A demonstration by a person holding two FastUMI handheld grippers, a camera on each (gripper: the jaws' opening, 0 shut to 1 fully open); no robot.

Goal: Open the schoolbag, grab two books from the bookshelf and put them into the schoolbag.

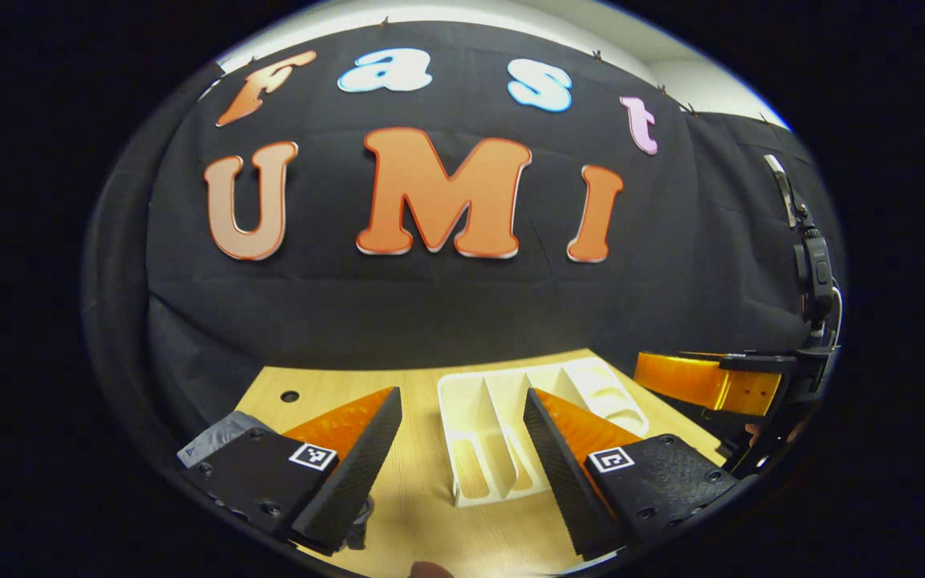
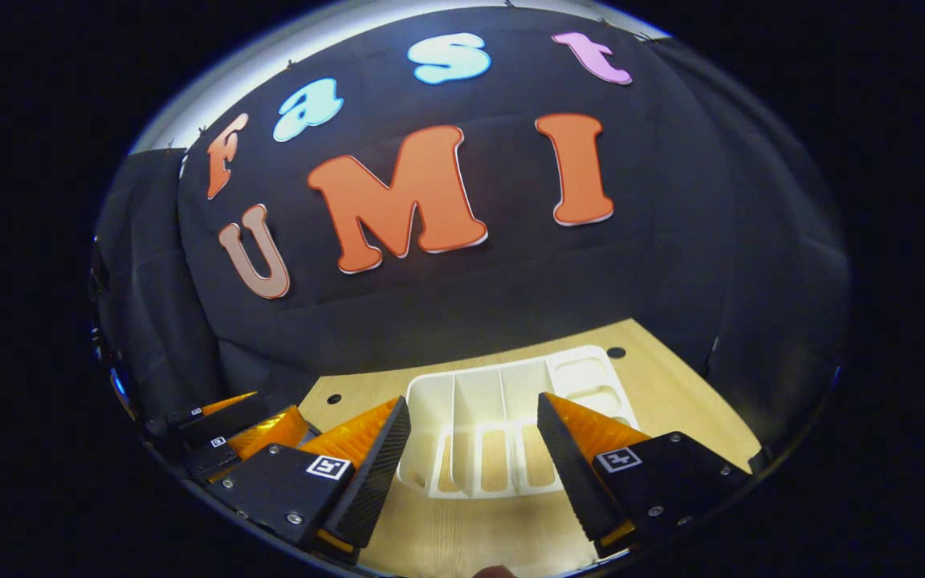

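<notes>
- Left gripper view: I am looking along the left gripper [image 1: 462, 449], which is hanging above the wooden table [image 1: 422, 514]. Its two fingers are standing wide apart and nothing is lying between them.
- In the gap between the fingers I am seeing the white bookshelf [image 1: 503, 433], a plastic rack with upright dividers, sitting on the table near the black cloth wall [image 1: 430, 313]. Its slots are looking empty from here; bare table is showing through the cut-outs at the near end.
- At the right edge the right gripper [image 1: 719, 384] is coming into the picture, well apart from the rack. I cannot tell from this angle how its fingers are standing.
- A grey object [image 1: 218, 433] is peeking out behind the left finger; I cannot tell what it is.
- A small round hole [image 1: 290, 396] is showing in the table at the far left.

- Right gripper view: I am looking along the right gripper [image 2: 474, 453], also hanging above the table [image 2: 462, 530], fingers spread wide and holding nothing.
- The bookshelf [image 2: 503, 401] is sitting straight ahead between the fingers, its far end close to the cloth wall [image 2: 470, 305].
- At the lower left the left gripper [image 2: 230, 437] is showing, just beside this gripper's own finger.
- I am not finding the schoolbag or any books on the visible part of the table.
</notes>
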